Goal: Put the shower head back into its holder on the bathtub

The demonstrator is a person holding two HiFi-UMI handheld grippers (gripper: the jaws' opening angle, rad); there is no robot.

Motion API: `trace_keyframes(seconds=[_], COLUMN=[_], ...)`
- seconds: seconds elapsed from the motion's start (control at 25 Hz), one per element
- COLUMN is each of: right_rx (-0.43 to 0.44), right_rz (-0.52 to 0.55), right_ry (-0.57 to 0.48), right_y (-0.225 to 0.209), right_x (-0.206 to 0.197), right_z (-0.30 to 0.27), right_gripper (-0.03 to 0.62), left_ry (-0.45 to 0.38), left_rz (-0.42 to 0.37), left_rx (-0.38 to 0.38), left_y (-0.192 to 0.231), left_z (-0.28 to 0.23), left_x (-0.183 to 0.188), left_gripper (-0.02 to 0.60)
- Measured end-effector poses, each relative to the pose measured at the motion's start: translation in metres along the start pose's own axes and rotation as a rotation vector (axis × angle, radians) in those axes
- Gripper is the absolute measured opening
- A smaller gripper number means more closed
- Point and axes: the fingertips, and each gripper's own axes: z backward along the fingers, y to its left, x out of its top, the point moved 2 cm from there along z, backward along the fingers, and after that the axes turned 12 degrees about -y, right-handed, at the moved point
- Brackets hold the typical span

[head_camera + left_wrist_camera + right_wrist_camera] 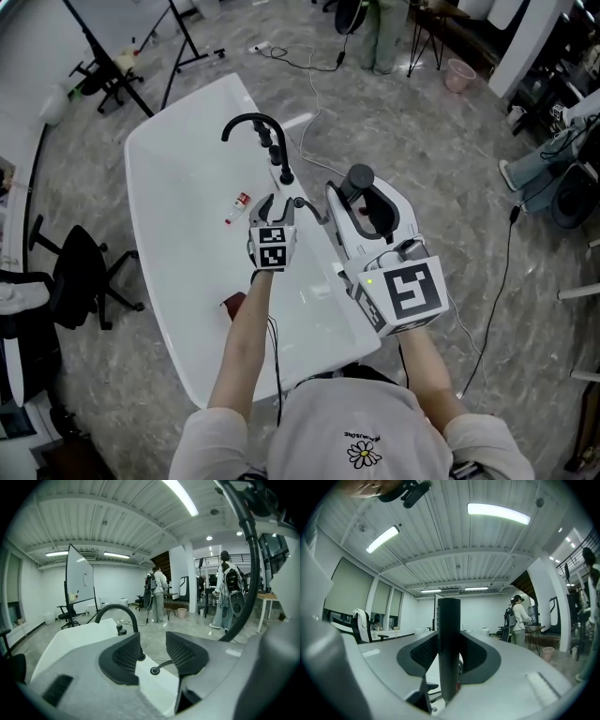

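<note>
The white bathtub (178,187) carries a curved black faucet (251,122) and black knobs (277,157) on its right rim. My left gripper (278,204) hovers low over that rim just before the knobs, jaws open and empty. In the left gripper view the left gripper (153,649) frames the faucet (117,613) and a small black hose socket (154,671) on the rim. A black hose (252,569) arcs up at the right. My right gripper (364,208) is shut on the black shower head (360,176), held upright beside the tub. The shower head (449,639) stands clamped in the right gripper (449,657).
A small red-capped bottle (239,206) and a dark red object (232,305) lie in the tub. A black office chair (80,277) stands to the left. Stands, cables and a pink bin (459,73) are on the floor beyond. People (158,595) stand in the background.
</note>
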Motion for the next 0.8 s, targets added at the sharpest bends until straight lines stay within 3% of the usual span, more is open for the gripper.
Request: trace_keyframes(seconds=[0.12, 0.2, 0.24, 0.6, 0.8], right_rx=[0.007, 0.020, 0.027, 0.068, 0.045], right_rz=[-0.006, 0.023, 0.032, 0.002, -0.049], right_ry=[0.035, 0.062, 0.072, 0.105, 0.150], right_y=[-0.001, -0.002, -0.003, -0.021, -0.031], right_x=[-0.027, -0.050, -0.062, -0.153, -0.218], right_z=[-0.019, -0.037, -0.047, -0.131, -0.155], right_gripper=[0.138, 0.138, 0.138, 0.138, 0.138], left_ry=[-0.047, -0.063, -0.067, -0.049, -0.042], left_rz=[0.044, 0.049, 0.046, 0.130, 0.177], left_rx=[0.014, 0.011, 0.011, 0.090, 0.117], left_y=[0.009, 0.015, 0.019, 0.064, 0.076], left_z=[-0.001, -0.003, -0.004, -0.014, -0.021], left_x=[0.008, 0.008, 0.006, -0.034, -0.059], left_gripper=[0.142, 0.037, 0.016, 0.013, 0.013])
